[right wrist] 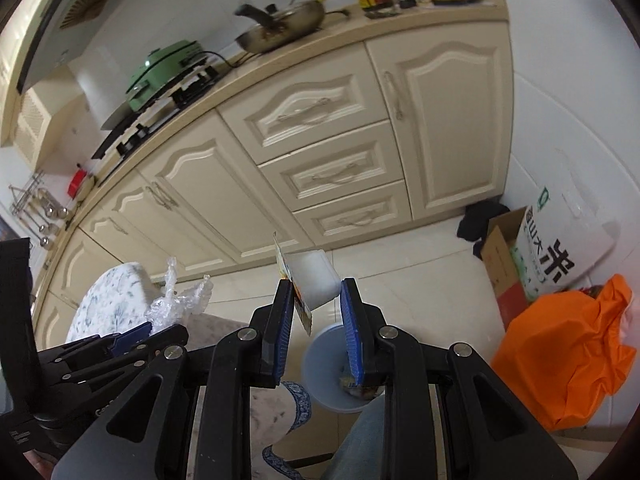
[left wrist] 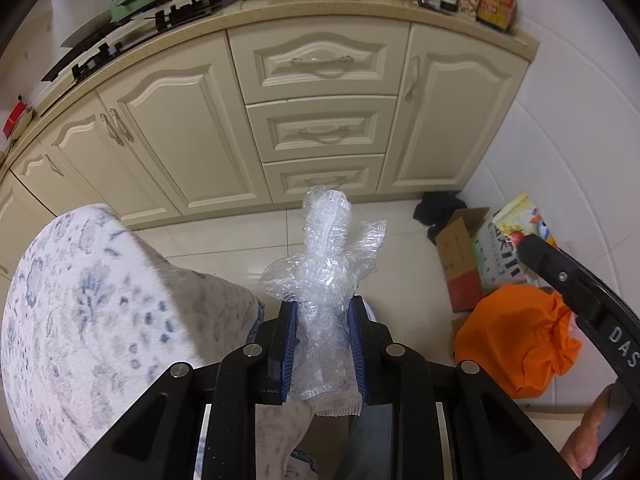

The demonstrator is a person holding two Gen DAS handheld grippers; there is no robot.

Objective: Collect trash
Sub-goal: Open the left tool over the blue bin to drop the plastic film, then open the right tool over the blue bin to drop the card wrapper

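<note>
My left gripper (left wrist: pixel 322 312) is shut on a crumpled wad of clear bubble wrap (left wrist: pixel 326 264), held above the floor; it also shows in the right wrist view (right wrist: pixel 176 300). My right gripper (right wrist: pixel 315 292) is shut on a white plastic cup with a peeled printed lid (right wrist: pixel 310 280), held over a pale blue bin (right wrist: pixel 328 364) on the floor that has some trash inside. The right gripper's black body shows at the right of the left wrist view (left wrist: pixel 576 292).
A table with a blue-flowered cloth (left wrist: pixel 100 320) is at the left. Cream kitchen cabinets (left wrist: pixel 320 120) stand ahead. An orange bag (right wrist: pixel 568 352), a cardboard box (right wrist: pixel 500 256) and a rice sack (right wrist: pixel 552 256) sit at the right by the wall.
</note>
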